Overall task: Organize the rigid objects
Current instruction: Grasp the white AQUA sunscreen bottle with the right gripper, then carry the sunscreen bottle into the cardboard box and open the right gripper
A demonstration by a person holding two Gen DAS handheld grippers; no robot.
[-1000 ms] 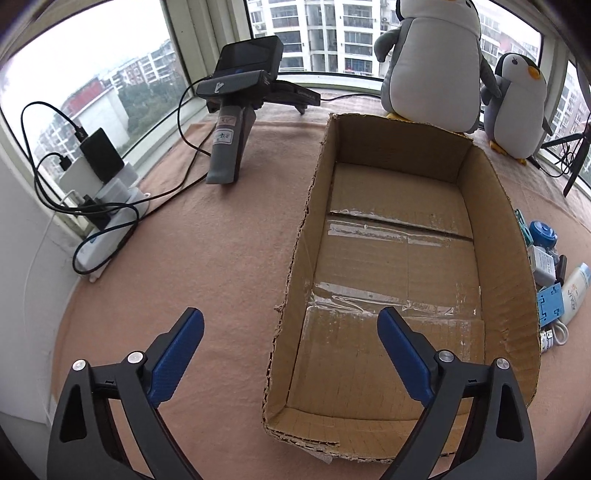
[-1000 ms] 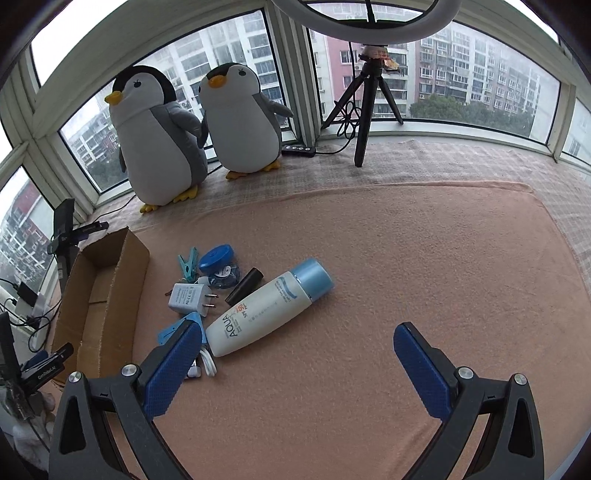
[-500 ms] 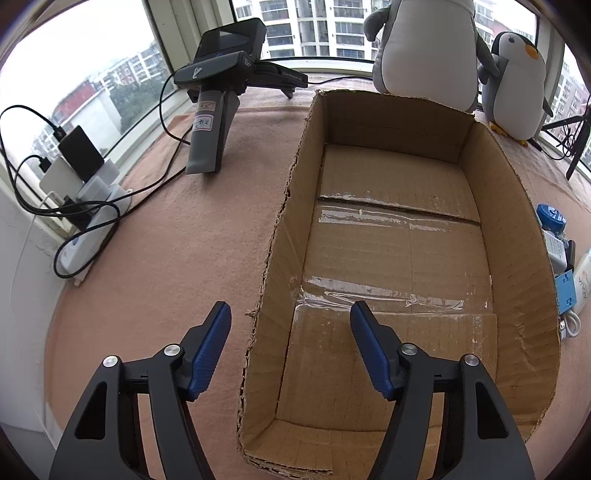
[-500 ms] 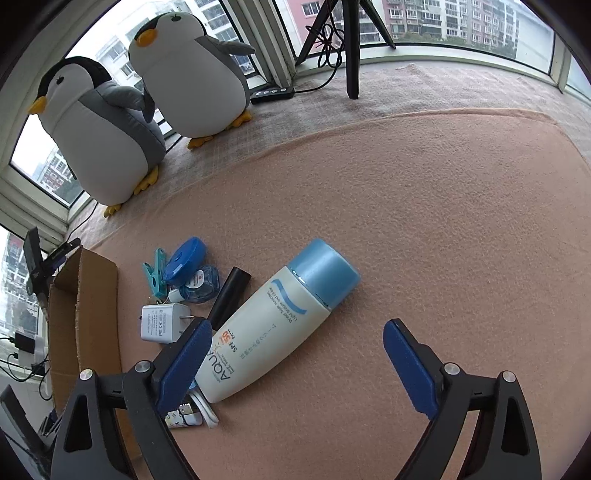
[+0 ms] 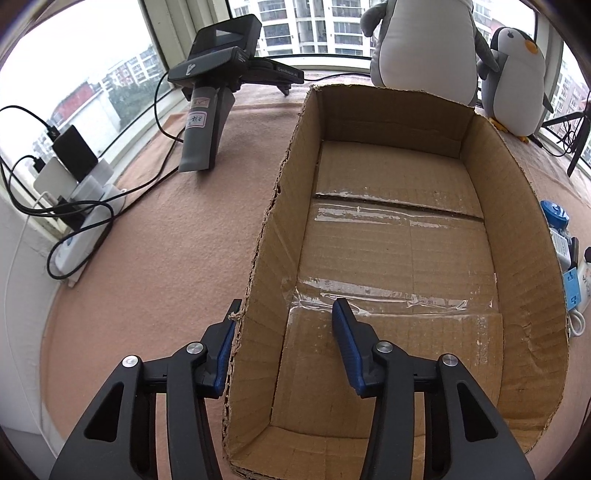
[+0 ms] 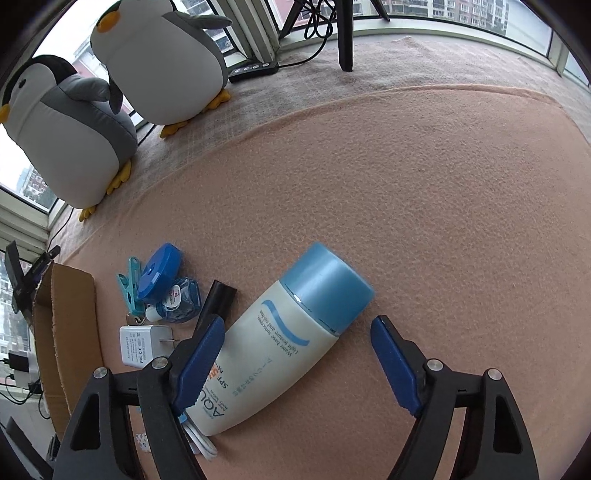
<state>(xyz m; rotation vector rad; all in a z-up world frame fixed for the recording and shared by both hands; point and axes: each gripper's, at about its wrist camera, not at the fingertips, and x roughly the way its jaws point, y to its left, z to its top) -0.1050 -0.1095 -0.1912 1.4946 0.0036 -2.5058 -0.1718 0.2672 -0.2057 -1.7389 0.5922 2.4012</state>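
An empty open cardboard box (image 5: 391, 251) lies on the pink blanket. My left gripper (image 5: 284, 347) is open and straddles the box's left wall near its front corner, one finger outside against the wall, the other inside. In the right wrist view a white sunscreen bottle (image 6: 280, 350) with a blue cap lies on its side. My right gripper (image 6: 297, 345) is open just above it, a finger on either side. Left of the bottle lie a black tube (image 6: 218, 299), a white charger plug (image 6: 142, 345), a blue round case (image 6: 160, 271), a small blue bottle (image 6: 181, 301) and a teal clothespin (image 6: 129, 286).
Two plush penguins (image 6: 155, 62) stand at the window behind the box (image 6: 66, 332). A spare handheld gripper (image 5: 207, 107) stands left of the box, with chargers and cables (image 5: 74, 206) at the blanket's edge. A tripod leg (image 6: 345, 33) and power strip (image 6: 253, 70) sit at the back.
My left gripper moved forward and narrowed until it straddles the box's left wall. My right gripper came down and closer to the sunscreen bottle, its fingers narrowing around it.
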